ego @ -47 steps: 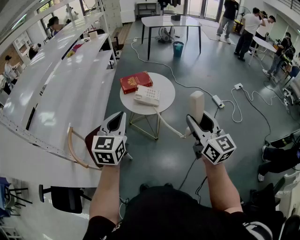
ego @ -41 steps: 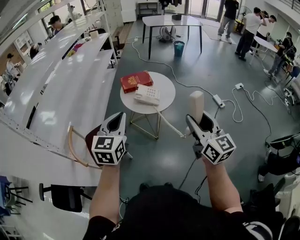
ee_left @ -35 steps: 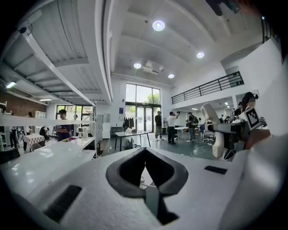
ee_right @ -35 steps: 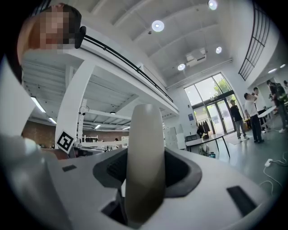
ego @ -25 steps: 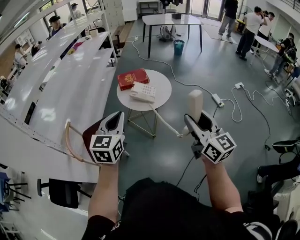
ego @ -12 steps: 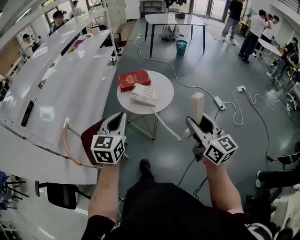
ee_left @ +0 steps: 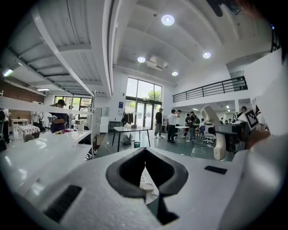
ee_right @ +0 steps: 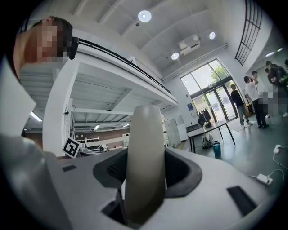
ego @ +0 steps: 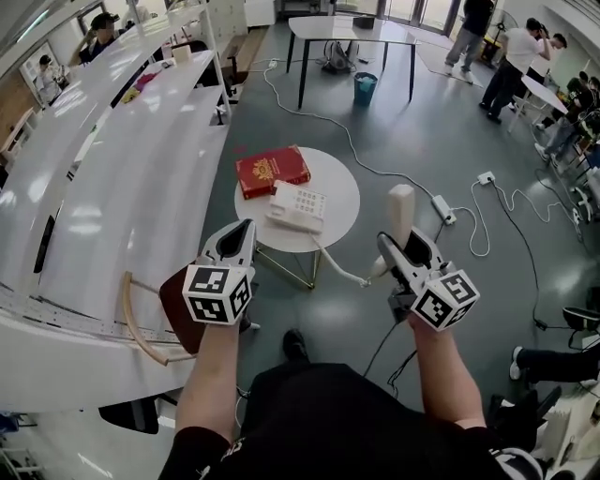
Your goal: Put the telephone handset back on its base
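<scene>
The white telephone base [ego: 297, 206] lies on a small round white table [ego: 339, 192], beside a red book [ego: 272, 171]. My right gripper [ego: 405, 246] is shut on the cream handset [ego: 400, 210] and holds it upright, to the right of the table and nearer to me. A coiled cord [ego: 339, 273] hangs from the base to the handset. In the right gripper view the handset [ee_right: 144, 152] fills the jaws of the right gripper [ee_right: 145, 179]. My left gripper [ego: 235, 242] is shut and empty at the table's near left edge. Through the left gripper [ee_left: 145, 155] a bit of the base [ee_left: 146, 181] shows.
Long white benches [ego: 112, 187] run along the left. A chair with a dark red seat [ego: 176, 298] stands under my left gripper. Cables and a power strip [ego: 441, 208] lie on the floor at right. A dark-legged table [ego: 352, 28], a blue bin [ego: 365, 87] and several people are further back.
I have stepped closer to the round table, which now sits nearer both grippers. The right gripper still holds the handset upright; the left stays shut and empty.
</scene>
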Demonstrator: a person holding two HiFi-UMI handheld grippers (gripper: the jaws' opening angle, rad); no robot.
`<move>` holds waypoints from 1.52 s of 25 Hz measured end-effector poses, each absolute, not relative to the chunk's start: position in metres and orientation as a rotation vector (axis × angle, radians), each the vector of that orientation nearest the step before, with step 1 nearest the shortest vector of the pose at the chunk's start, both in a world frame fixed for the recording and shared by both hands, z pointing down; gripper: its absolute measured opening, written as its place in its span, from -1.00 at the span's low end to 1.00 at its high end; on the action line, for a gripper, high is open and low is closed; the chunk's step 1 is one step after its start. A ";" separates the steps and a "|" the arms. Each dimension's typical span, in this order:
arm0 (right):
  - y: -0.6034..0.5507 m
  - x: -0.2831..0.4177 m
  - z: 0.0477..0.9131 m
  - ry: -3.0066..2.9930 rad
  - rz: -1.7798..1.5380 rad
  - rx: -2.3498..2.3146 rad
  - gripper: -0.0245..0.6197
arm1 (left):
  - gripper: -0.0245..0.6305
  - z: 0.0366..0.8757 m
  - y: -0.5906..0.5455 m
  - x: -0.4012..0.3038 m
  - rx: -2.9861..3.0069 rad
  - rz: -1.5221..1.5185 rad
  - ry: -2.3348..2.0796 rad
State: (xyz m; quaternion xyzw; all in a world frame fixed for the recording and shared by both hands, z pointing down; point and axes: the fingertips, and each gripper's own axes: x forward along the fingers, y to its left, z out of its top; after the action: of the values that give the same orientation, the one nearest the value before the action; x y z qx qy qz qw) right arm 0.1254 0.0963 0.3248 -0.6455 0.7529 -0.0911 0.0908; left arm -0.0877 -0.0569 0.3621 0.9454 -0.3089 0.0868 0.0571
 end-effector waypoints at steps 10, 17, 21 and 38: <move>0.011 0.115 0.323 2.243 -0.304 -1.953 -0.27 | -0.90 0.365 -0.147 -0.095 2.845 0.243 -0.906; -0.017 0.110 0.321 2.260 -0.309 -1.984 -0.27 | -0.90 0.365 -0.179 -0.100 2.838 0.208 -0.893; -0.033 0.116 0.321 2.258 -0.306 -1.973 -0.27 | -0.90 0.373 -0.192 -0.097 2.818 0.216 -0.898; -0.135 0.207 0.355 2.348 -0.436 -1.807 -0.27 | -0.89 0.394 -0.264 -0.008 2.740 0.338 -1.002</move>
State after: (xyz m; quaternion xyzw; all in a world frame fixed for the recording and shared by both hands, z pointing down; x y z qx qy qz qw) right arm 0.2070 -0.1349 0.3548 -0.6017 0.7820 -0.1451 0.0734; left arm -0.0085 -0.2644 0.3944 0.9281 -0.3394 0.1144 0.1021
